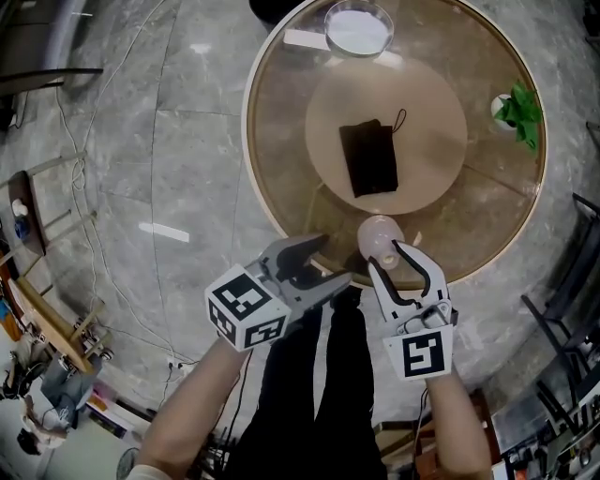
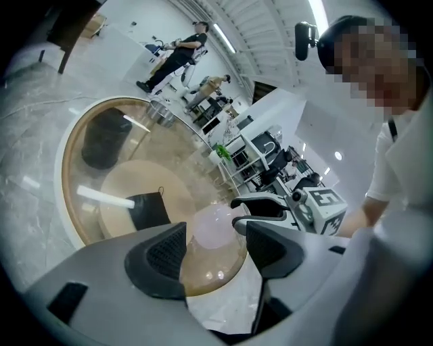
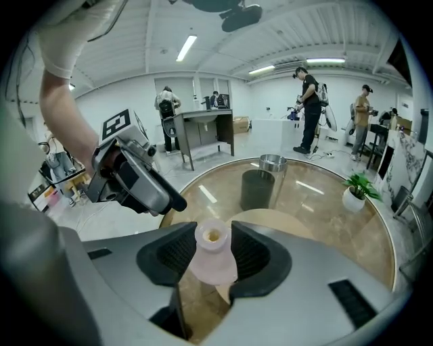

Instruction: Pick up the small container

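Note:
A small pale pink container (image 1: 379,234) with a narrow neck stands at the near edge of the round glass table (image 1: 281,187). My right gripper (image 1: 389,258) reaches over that edge. In the right gripper view its two pads press on either side of the container (image 3: 213,260), whose open mouth faces up between them. My left gripper (image 1: 328,262) hovers just left of it, off the table rim, open with nothing between its fingers. The left gripper view looks past the open left gripper (image 2: 213,250) at the container (image 2: 216,226) and the right gripper (image 2: 260,209) beyond it.
A black pouch (image 1: 370,157) lies on a round wooden disc in the table's middle. A clear glass bowl (image 1: 357,28) stands at the far edge and a potted green plant (image 1: 516,111) at the right. Marble floor surrounds the table; people stand farther off.

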